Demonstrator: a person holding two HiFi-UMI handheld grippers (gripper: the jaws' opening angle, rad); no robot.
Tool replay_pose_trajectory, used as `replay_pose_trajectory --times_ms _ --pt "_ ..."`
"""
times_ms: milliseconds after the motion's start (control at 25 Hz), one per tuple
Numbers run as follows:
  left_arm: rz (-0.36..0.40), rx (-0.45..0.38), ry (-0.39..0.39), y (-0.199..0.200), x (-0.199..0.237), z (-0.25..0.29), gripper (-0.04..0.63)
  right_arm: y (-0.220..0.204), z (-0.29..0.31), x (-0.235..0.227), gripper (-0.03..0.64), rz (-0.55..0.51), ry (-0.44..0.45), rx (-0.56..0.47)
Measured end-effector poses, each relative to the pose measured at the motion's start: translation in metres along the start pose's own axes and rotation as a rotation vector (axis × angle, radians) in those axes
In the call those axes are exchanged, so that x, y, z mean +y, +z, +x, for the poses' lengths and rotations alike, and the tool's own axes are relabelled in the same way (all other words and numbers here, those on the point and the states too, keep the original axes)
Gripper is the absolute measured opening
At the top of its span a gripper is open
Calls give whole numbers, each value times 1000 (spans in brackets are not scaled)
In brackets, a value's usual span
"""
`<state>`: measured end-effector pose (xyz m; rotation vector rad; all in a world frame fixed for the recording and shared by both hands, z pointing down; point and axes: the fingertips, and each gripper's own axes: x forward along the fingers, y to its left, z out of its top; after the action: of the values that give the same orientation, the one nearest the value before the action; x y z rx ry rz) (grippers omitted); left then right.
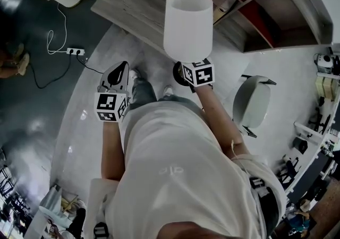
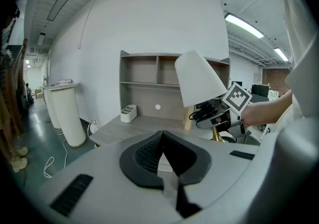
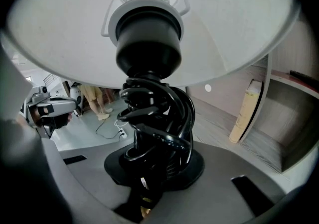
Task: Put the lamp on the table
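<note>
Here the lamp (image 1: 188, 25) is off the table (image 1: 133, 7), carried in the air just short of the table's near edge, with its white shade reaching over that edge in the head view. Its long axis runs close to vertical, with the shade on top and the foot below. From the left gripper view the lamp (image 2: 199, 78) leans a little, the shade's top tipped away from the right gripper (image 2: 219, 116) that carries it. The right gripper (image 3: 149, 168) has its jaws closed narrowly on the lamp's (image 3: 149, 118) twisted black stem, low down under the shade, with the table (image 3: 234, 128) beyond it. In the head view the right gripper (image 1: 183, 72) sits at the foot of the lamp, just off the table's edge. The left gripper (image 1: 121, 70) hangs farther out from the table, over the floor, apart from the lamp. In its own view the left gripper's (image 2: 162, 153) jaws are together, with nothing between them, and they point toward the table (image 2: 134, 126). A white desk organiser (image 2: 128, 113) stands on the table's far side, under the shelf unit (image 2: 149, 71).
</note>
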<state>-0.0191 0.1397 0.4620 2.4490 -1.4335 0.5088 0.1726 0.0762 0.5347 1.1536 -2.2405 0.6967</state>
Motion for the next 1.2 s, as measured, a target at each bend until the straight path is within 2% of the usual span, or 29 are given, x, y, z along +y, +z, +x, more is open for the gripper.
replay_pose_trajectory --times_ms 320,760,1000,1200 --pt "-1 4 -67 16 67 40 15 30 48 -10 72 37 -73 7" --pt "79 25 -184 36 147 73 15 67 116 -32 72 88 -221 9" --pt "104 52 -210 37 180 78 15 87 147 -42 72 95 -279 -5" --pt "97 55 -193 42 194 82 15 103 172 -53 72 72 -277 -16"
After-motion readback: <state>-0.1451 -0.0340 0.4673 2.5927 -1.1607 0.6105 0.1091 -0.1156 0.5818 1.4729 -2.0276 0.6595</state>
